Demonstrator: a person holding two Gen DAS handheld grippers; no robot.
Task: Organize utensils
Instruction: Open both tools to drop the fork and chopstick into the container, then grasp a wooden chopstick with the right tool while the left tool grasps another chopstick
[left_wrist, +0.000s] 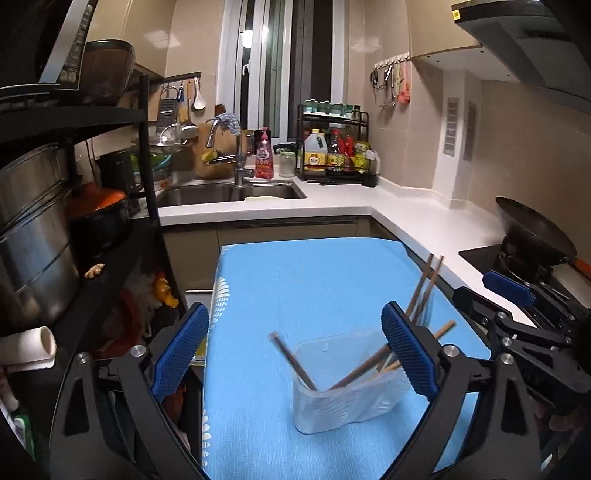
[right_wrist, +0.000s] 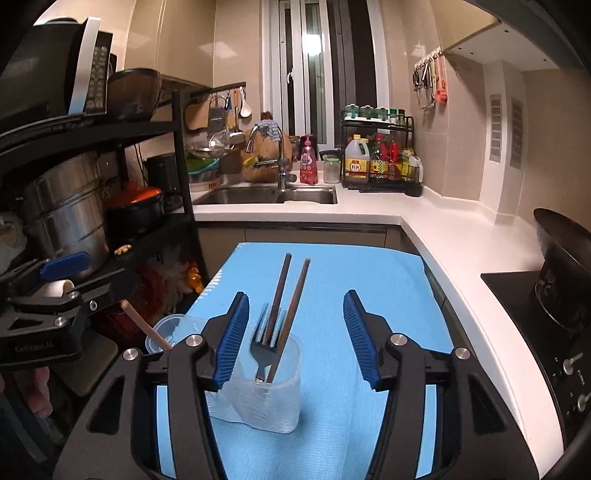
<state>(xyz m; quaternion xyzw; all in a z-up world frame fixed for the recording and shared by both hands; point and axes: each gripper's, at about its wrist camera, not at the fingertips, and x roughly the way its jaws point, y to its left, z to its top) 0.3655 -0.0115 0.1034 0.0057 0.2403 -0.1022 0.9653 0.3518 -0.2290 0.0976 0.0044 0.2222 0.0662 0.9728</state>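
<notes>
Two clear plastic containers stand on a blue mat (left_wrist: 295, 288). In the left wrist view, one container (left_wrist: 343, 391) holds several wooden chopsticks (left_wrist: 295, 363) leaning outward. My left gripper (left_wrist: 295, 354) is open and empty above it. In the right wrist view, the other container (right_wrist: 266, 387) holds a metal fork (right_wrist: 262, 343) and two dark chopsticks (right_wrist: 291, 295). My right gripper (right_wrist: 295, 339) is open and empty around its top. The right gripper also shows at the left wrist view's right edge (left_wrist: 517, 317). The first container (right_wrist: 166, 332) appears left in the right wrist view.
A black shelf rack (left_wrist: 110, 206) with steel pots stands left of the mat. A white counter (left_wrist: 424, 229) with a sink (left_wrist: 229, 192) runs behind and to the right. A wok (right_wrist: 561, 240) sits on the stove at far right.
</notes>
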